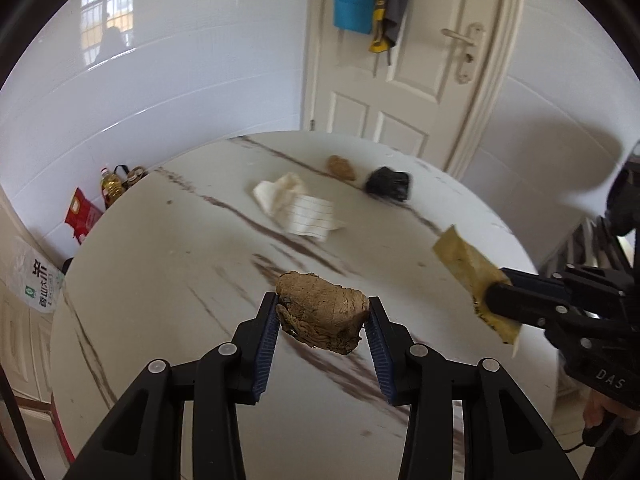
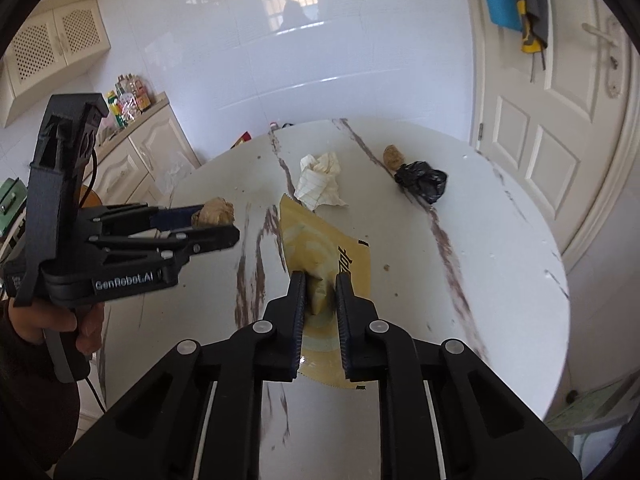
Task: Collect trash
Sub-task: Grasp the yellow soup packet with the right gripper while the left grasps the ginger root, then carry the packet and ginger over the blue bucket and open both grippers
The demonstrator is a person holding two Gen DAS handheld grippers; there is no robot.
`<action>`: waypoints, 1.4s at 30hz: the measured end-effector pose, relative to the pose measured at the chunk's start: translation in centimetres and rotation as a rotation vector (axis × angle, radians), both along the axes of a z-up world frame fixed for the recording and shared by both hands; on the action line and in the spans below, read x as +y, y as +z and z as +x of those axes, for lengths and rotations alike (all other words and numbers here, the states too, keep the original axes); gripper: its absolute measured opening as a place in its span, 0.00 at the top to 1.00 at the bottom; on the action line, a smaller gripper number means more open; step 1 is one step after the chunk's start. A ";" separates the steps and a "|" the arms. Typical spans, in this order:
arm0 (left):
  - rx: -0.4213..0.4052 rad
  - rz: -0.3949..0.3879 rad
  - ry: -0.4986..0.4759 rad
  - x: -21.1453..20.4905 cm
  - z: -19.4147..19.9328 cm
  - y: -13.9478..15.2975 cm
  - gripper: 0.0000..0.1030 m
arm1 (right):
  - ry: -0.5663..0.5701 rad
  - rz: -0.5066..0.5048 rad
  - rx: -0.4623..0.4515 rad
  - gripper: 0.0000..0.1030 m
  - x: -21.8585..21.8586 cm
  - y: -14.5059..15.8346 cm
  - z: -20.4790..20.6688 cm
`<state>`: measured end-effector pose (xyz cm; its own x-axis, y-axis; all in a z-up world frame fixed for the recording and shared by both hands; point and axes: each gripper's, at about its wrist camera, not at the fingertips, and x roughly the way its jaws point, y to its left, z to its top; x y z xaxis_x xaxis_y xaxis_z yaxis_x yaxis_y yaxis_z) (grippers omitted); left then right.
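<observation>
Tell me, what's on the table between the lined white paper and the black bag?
A small brown crumpled wad lies between the lined white paper and the black bag, closer to the bag and a little farther back. The right wrist view shows it best.

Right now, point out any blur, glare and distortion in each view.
Left wrist view: lined crumpled paper and black plastic bag are motion-smeared; the brown crumpled paper wad in the left tool stays sharp. Right wrist view: window glare on the glossy white wall; the fisheye bows the white panelled door.
</observation>
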<state>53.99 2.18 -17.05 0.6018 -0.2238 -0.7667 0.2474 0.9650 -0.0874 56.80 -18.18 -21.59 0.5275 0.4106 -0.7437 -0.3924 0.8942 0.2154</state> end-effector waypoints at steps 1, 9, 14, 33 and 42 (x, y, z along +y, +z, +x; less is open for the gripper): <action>-0.004 -0.003 -0.017 -0.8 -0.7 0.3 0.62 | -0.003 0.004 -0.004 0.86 -0.4 0.3 -0.5; -0.047 -0.011 -0.111 -6.5 -4.8 2.3 0.62 | -0.064 0.021 -0.056 0.87 -4.7 2.9 -5.0; -0.060 -0.007 -0.182 -12.2 -6.8 2.7 0.62 | -0.136 0.030 -0.086 0.87 -9.6 4.0 -7.9; 0.061 0.160 -0.477 -36.9 -3.0 -5.5 0.60 | -0.454 0.109 0.010 0.88 -31.0 -1.7 -12.6; 0.041 0.241 -0.432 -40.7 1.9 -8.8 0.26 | -0.479 0.158 0.103 0.89 -34.4 -7.1 -10.1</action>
